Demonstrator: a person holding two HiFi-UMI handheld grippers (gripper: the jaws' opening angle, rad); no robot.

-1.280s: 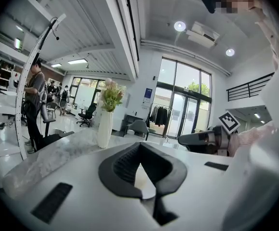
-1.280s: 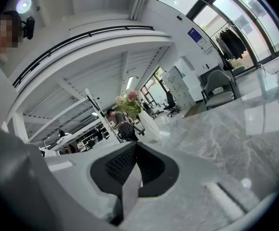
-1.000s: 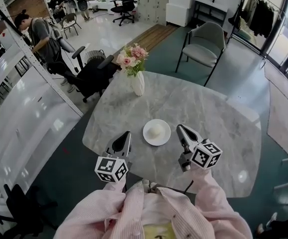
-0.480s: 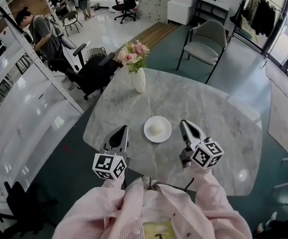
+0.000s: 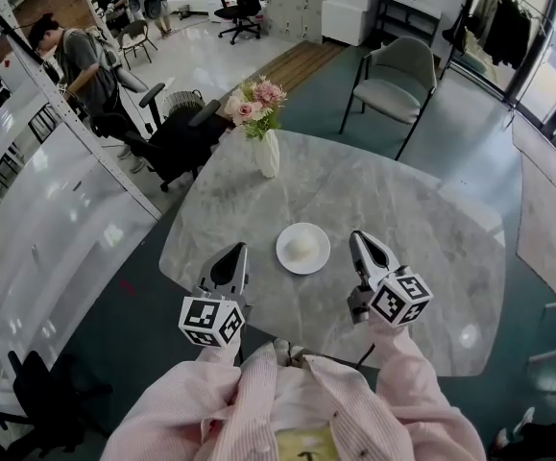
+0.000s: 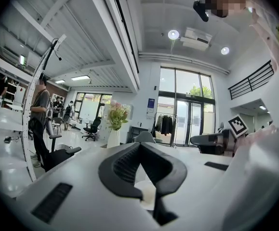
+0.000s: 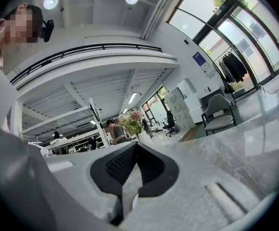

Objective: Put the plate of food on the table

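A white plate (image 5: 302,248) with a pale round piece of food on it rests on the grey marble table (image 5: 422,219), near the front edge. My left gripper (image 5: 234,254) hangs to the plate's left, a little nearer me, its jaws shut and empty. My right gripper (image 5: 362,242) hangs to the plate's right, also shut with nothing in it. Neither touches the plate. In the left gripper view a bit of the plate (image 6: 148,195) shows just below the closed jaw tips (image 6: 140,146). The right gripper view shows its closed jaws (image 7: 135,147) over the tabletop.
A white vase of pink flowers (image 5: 263,133) stands at the table's far left. A grey chair (image 5: 395,86) sits beyond the table, black office chairs (image 5: 177,142) and a white partition (image 5: 57,209) to the left. A person (image 5: 76,65) stands far left.
The view shifted slightly. Both grippers drew back a little toward me and stay either side of the plate, which has not moved on the table.
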